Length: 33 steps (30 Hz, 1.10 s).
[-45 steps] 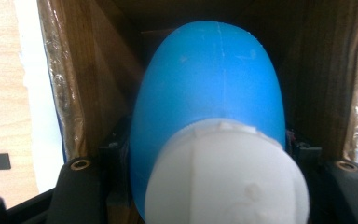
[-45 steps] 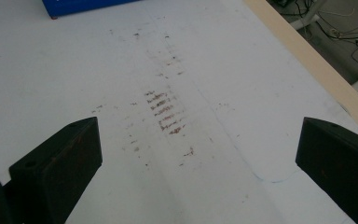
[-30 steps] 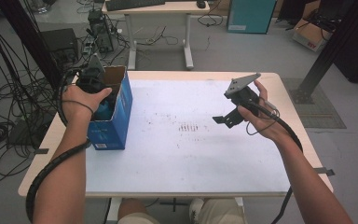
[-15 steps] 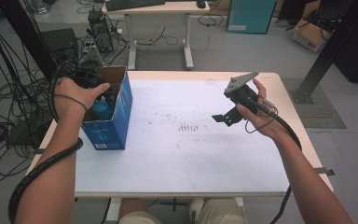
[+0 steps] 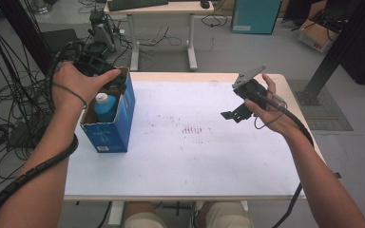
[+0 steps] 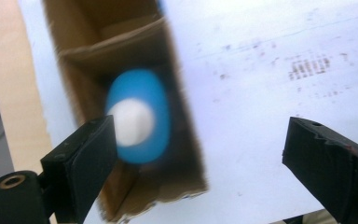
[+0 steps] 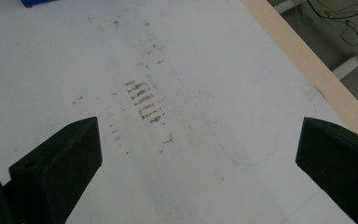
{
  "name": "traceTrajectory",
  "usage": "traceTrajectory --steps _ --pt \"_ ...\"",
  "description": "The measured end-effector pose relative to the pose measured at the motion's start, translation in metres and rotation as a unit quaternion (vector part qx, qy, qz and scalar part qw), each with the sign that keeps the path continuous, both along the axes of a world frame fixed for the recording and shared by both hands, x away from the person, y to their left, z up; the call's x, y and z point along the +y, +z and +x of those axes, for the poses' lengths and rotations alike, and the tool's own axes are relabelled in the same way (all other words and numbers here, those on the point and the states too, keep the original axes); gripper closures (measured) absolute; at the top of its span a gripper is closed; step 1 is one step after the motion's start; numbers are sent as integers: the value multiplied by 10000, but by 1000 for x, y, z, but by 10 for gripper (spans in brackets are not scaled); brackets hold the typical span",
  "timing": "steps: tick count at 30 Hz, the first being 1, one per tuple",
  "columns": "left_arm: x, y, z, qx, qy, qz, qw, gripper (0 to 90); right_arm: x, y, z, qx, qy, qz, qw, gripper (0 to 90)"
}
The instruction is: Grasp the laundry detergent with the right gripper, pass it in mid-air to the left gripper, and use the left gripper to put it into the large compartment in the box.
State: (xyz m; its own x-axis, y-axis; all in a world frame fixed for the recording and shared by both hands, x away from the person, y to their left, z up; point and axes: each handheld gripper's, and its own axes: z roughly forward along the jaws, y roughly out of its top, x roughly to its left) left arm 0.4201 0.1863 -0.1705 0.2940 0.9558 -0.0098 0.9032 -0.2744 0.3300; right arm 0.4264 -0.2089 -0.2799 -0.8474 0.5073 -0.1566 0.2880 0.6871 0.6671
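Soft even room light, no hard shadows, white tabletop (image 5: 180, 156) bright and slightly washed out, high view mildly grainy, left gripper view motion-blurred, blue bottle (image 6: 137, 116) and cardboard box (image 6: 177, 93) smeared toward 9 o'clock, right gripper view sharper, jaws dark at 6 o'clock

The bottle (image 6: 137, 122) is blurred in the left gripper view and half hidden by the box (image 5: 116, 128) wall in the high view, where the left gripper (image 5: 95, 66) is covered by the hand (image 5: 76, 83).
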Motion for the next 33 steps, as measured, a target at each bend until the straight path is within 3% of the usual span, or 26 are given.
traceTrajectory --steps 9,13,19,26,33 --pt "-49 -13 -3 74 -604 -83 9981 99 -13 4 18 164 -230 -264 9993 3" --pt "-72 -24 -4 124 -914 53 9957 102 -18 4 27 258 -315 -360 9985 3" --pt "-95 -43 -3 215 -1199 -60 9925 103 -24 0 42 433 -427 -435 9972 3" --pt "-103 -59 -4 319 -1335 -102 9905 106 -25 -5 56 600 -502 -556 9954 3" --pt "-102 -66 -2 357 -1359 -148 9900 106 -25 -6 62 649 -542 -621 9945 3"
